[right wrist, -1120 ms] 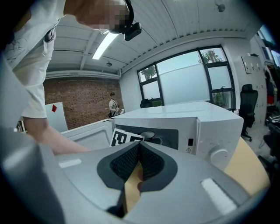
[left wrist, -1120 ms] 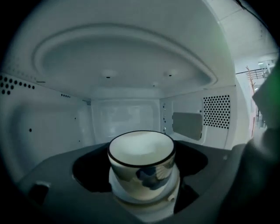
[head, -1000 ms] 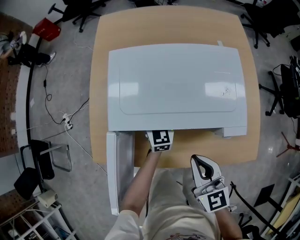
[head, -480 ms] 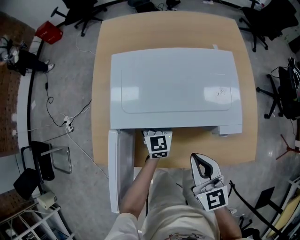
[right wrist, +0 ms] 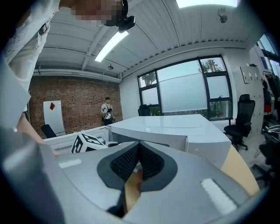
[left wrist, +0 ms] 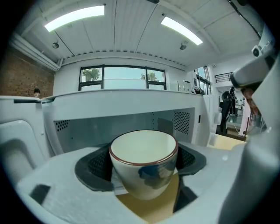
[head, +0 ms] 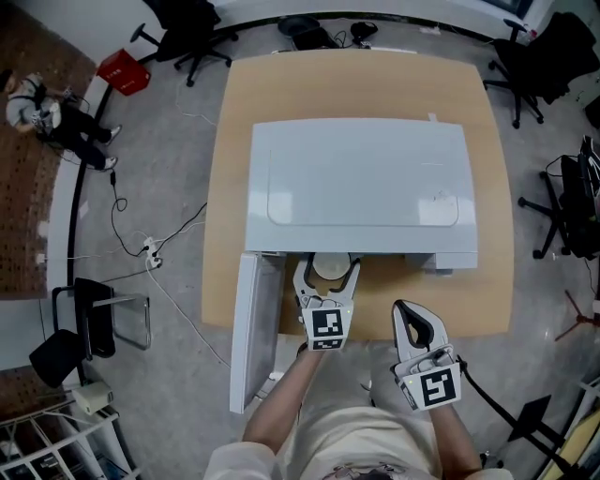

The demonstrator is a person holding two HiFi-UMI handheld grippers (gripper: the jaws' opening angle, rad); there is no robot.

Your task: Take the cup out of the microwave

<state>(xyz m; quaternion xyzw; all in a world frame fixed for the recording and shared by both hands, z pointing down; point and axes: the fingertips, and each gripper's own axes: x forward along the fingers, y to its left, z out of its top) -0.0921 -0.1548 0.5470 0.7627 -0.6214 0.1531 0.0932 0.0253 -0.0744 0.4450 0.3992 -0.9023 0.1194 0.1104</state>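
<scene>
Left hand-held gripper [head: 328, 268]: jaws spread wide and clamped on the cup, one dark pad on each side of its wall.
Cup [left wrist: 143, 162]: upright, cream with a dark red rim and a blue smudge on its side; empty as far as the inside shows. It sits just outside the mouth of the microwave, with tan table surface showing beneath it.
Microwave [head: 361, 187]: big pale grey box in the middle of the table, with the open cavity directly behind the cup.
Door [head: 251, 333]: swung fully open on the left, jutting past the table edge, just beside the left forearm.
Right hand-held gripper [head: 412, 314]: jaws closed, pads meeting with nothing between them; held near the person's body, to the right of the cup and apart from it.
Table [head: 356, 84]: light wood, with a bare strip in front of the microwave.
Floor [head: 178, 141]: grey; white cable and plug strip [head: 148, 251] left of the table, and a red box [head: 124, 71] farther back.
Office chairs [head: 187, 23]: black, ringed round the far side of the table.
Background: brick wall [right wrist: 65, 103] with a person [right wrist: 106, 110] standing by it, far off.
</scene>
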